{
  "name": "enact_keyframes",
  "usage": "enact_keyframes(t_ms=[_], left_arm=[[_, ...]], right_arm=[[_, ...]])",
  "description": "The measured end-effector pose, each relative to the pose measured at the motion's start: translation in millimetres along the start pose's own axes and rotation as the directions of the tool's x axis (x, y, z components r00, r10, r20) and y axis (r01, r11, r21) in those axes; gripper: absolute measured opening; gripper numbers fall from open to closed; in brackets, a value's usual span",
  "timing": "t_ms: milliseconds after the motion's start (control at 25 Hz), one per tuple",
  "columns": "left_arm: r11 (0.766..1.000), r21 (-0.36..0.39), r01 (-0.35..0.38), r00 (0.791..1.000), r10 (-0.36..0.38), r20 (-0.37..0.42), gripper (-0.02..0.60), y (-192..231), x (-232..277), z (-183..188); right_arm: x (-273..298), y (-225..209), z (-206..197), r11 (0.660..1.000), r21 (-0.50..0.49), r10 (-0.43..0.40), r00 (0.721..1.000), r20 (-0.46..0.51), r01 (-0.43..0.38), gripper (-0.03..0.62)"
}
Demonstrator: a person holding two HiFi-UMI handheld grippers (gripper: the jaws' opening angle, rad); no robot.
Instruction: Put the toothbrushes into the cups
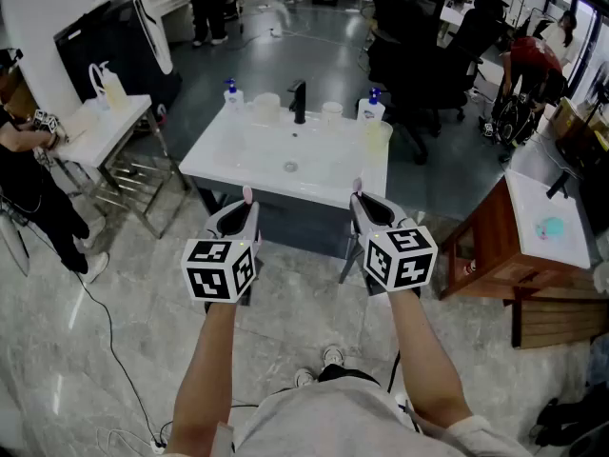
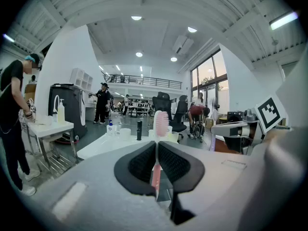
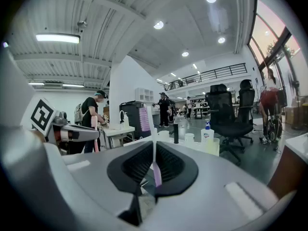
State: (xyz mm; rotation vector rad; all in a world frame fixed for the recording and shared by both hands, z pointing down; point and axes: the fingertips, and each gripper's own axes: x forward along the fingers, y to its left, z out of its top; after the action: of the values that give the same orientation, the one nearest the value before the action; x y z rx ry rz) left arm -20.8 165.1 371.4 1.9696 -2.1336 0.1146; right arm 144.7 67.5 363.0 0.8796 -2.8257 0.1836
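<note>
I stand a step back from a white sink counter (image 1: 238, 155). On it are two white cups (image 1: 267, 106) (image 1: 331, 110) and a pale yellow cup (image 1: 378, 136). My left gripper (image 1: 245, 213) is shut on a pink toothbrush (image 1: 246, 195), bristle head up. The left gripper view shows that brush (image 2: 160, 124) pinched between the black pads (image 2: 142, 163). My right gripper (image 1: 365, 204) is shut on a second toothbrush (image 1: 358, 187). Seen from the right gripper view, its purple-bristled head (image 3: 144, 121) rises above the closed pads (image 3: 168, 165). Both grippers hover short of the counter's front edge.
A black faucet (image 1: 299, 101) and two soap bottles (image 1: 232, 93) (image 1: 371, 106) line the back of the counter. A white side table (image 1: 105, 127) and a person (image 1: 29, 179) are at the left. A wooden table (image 1: 547, 227) stands at the right, office chairs (image 1: 419, 36) behind.
</note>
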Motion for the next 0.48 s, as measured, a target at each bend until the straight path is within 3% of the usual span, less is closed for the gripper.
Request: enact_keyframes(t_ms=[480], left_arm=[[1.000,-0.004,0.013,1.000,-0.013,-0.004,0.023,13,8,-2]], right_arm=[[11,3,-3,1.000,0.008,-0.008,1.000,-0.010,0.008,0.020]])
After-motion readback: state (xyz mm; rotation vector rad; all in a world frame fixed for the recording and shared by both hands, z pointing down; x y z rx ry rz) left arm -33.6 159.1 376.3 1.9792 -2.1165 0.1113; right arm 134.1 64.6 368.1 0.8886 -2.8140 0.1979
